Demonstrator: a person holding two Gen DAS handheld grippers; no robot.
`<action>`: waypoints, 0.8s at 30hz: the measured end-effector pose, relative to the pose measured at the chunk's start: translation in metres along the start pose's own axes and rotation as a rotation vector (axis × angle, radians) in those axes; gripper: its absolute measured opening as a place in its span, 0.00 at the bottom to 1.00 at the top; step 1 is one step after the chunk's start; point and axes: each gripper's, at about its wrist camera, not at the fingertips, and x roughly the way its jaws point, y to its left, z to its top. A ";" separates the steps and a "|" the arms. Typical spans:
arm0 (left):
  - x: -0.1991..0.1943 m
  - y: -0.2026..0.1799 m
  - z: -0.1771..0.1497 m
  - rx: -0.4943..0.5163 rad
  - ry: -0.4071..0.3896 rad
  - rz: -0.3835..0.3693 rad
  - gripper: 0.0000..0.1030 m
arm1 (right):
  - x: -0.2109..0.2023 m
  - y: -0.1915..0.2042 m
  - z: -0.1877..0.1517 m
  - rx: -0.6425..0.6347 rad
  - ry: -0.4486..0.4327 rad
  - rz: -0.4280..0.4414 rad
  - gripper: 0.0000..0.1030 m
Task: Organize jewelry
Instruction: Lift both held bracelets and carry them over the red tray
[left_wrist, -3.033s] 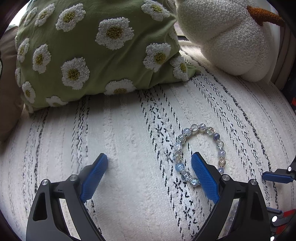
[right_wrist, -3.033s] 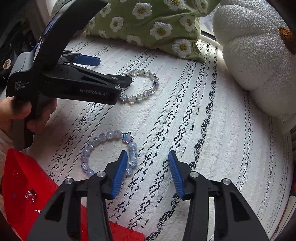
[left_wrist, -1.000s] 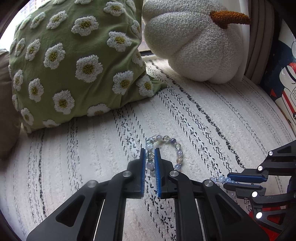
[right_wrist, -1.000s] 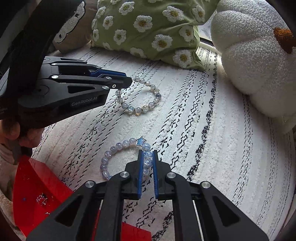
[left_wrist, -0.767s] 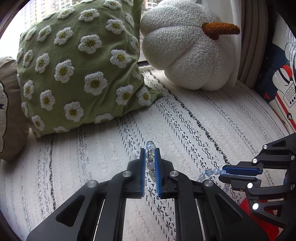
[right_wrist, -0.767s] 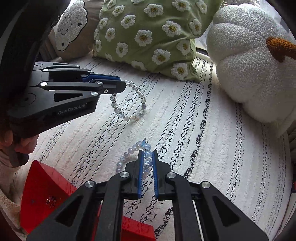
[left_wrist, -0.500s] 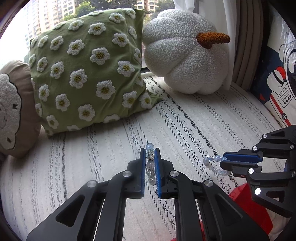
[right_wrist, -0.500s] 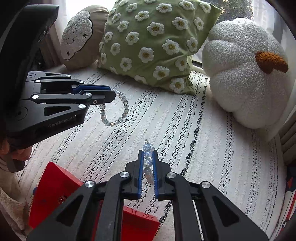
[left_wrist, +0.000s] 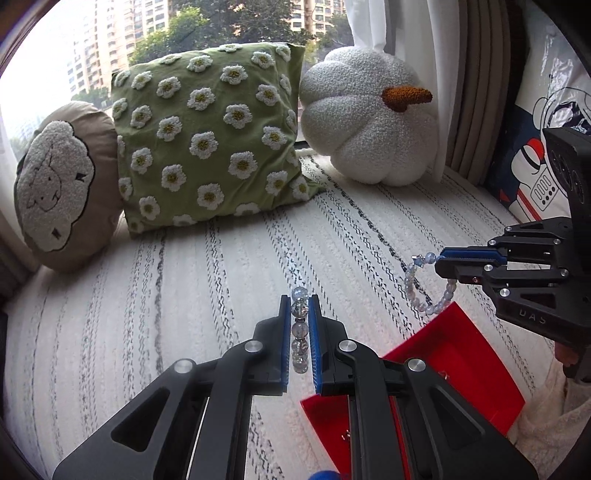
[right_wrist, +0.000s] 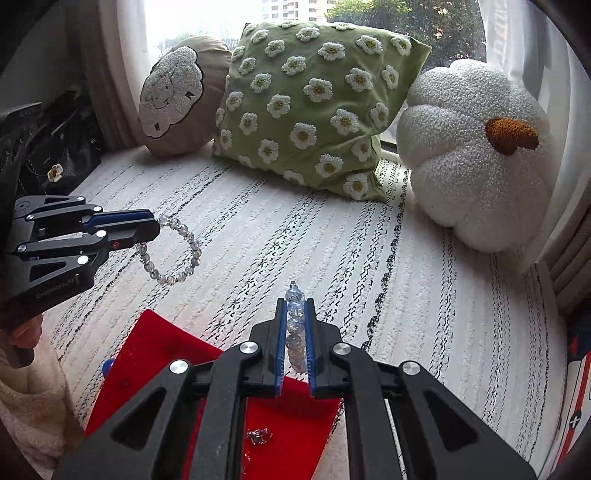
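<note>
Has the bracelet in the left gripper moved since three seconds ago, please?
Yes. The clear-beaded bracelet lay flat on the striped cover; now it hangs from the left gripper, lifted clear of that cover.

"DAS" on right gripper (left_wrist: 441, 263) body

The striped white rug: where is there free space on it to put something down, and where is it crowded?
The striped rug is bare in the middle, between the cushions at the back and the red tray in front. Crowded: the back edge, with the sheep cushion, green daisy cushion and white pumpkin cushion.
</note>
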 end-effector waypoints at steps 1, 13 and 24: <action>-0.004 -0.001 -0.004 -0.006 -0.001 -0.007 0.09 | -0.002 0.003 -0.002 -0.004 -0.003 0.000 0.09; -0.043 -0.027 -0.039 -0.015 -0.052 -0.046 0.09 | -0.044 0.022 -0.035 -0.023 -0.069 -0.004 0.09; -0.045 -0.052 -0.067 -0.008 -0.030 -0.090 0.09 | -0.052 0.051 -0.074 -0.073 -0.065 0.024 0.09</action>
